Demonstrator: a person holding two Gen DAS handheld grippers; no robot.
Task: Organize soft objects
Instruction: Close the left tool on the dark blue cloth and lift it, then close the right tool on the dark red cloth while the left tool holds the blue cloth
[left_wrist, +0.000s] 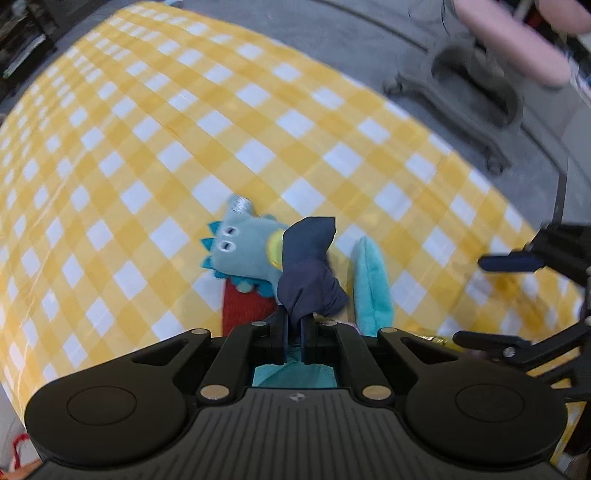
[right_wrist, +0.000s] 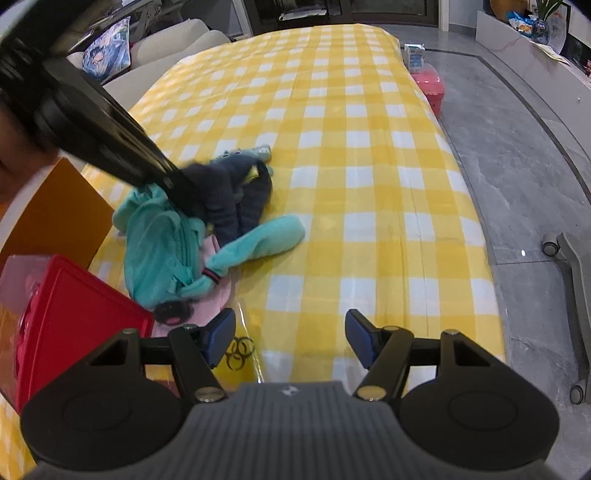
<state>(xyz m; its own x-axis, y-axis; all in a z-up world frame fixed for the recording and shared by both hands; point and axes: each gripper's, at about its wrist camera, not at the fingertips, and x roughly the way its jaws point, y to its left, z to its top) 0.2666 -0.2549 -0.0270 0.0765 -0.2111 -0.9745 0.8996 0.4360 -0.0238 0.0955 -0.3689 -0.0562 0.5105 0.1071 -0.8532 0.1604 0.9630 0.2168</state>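
A heap of soft things lies on the yellow checked tablecloth (right_wrist: 351, 166). It holds a navy cloth (right_wrist: 229, 192), a teal fleece garment (right_wrist: 162, 243), a pink cloth (right_wrist: 218, 295) and a grey-blue dinosaur plush (left_wrist: 243, 251) with a red lower part. My left gripper (left_wrist: 293, 321) points steeply down and is shut on a bunched fold of the navy cloth (left_wrist: 310, 273). In the right wrist view the left gripper (right_wrist: 181, 184) comes in from the upper left onto the heap. My right gripper (right_wrist: 290, 338) stands open over the near table edge, right of the heap, with nothing between its fingers.
A red box (right_wrist: 66, 314) and an orange box (right_wrist: 59, 214) stand at the table's left edge beside the heap. A sofa (right_wrist: 166, 40) lies beyond the table. On the grey floor to the right are a pink container (right_wrist: 430, 88) and a chair base (right_wrist: 572, 266).
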